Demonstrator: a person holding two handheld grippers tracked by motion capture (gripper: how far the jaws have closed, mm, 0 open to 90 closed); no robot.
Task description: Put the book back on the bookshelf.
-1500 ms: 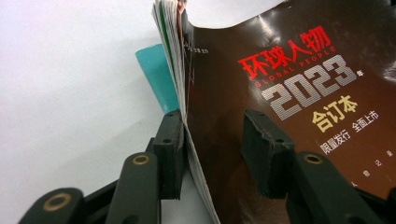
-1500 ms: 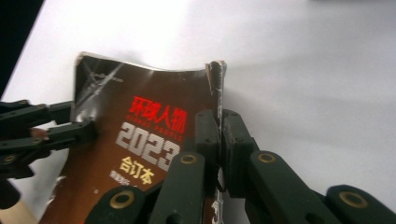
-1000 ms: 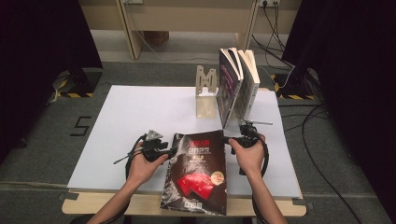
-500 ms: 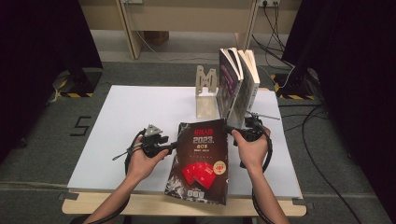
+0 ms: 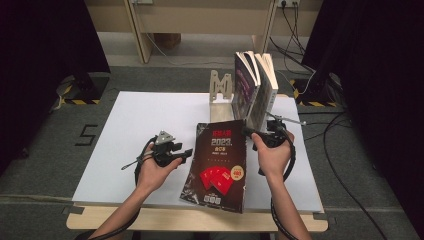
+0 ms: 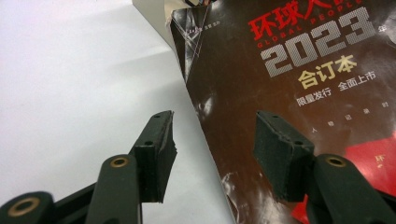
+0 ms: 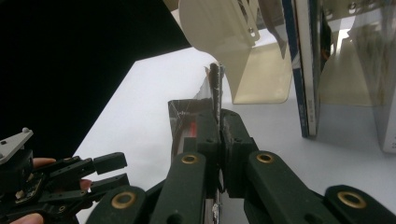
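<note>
**Magazine lifts toward the rack**

My right hand-held gripper [image 5: 248, 131] pinches the magazine [image 5: 220, 162] by its top corner, tilting it off the table [image 5: 140, 120]; my left hand-held gripper [image 5: 189, 152], jaws just spreading, stands free at its edge. Next, I judge: stand it beside the upright books [image 5: 255, 85].

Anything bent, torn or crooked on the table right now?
Yes: the dark glossy magazine is tilted, its far edge raised in the shut right tool, and its top corner is curled and frayed. The upright books lean in the cream bookend.

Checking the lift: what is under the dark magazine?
Under the magazine, raised by the right gripper, lies the white table sheet; whatever lies beneath its near part is covered.
</note>
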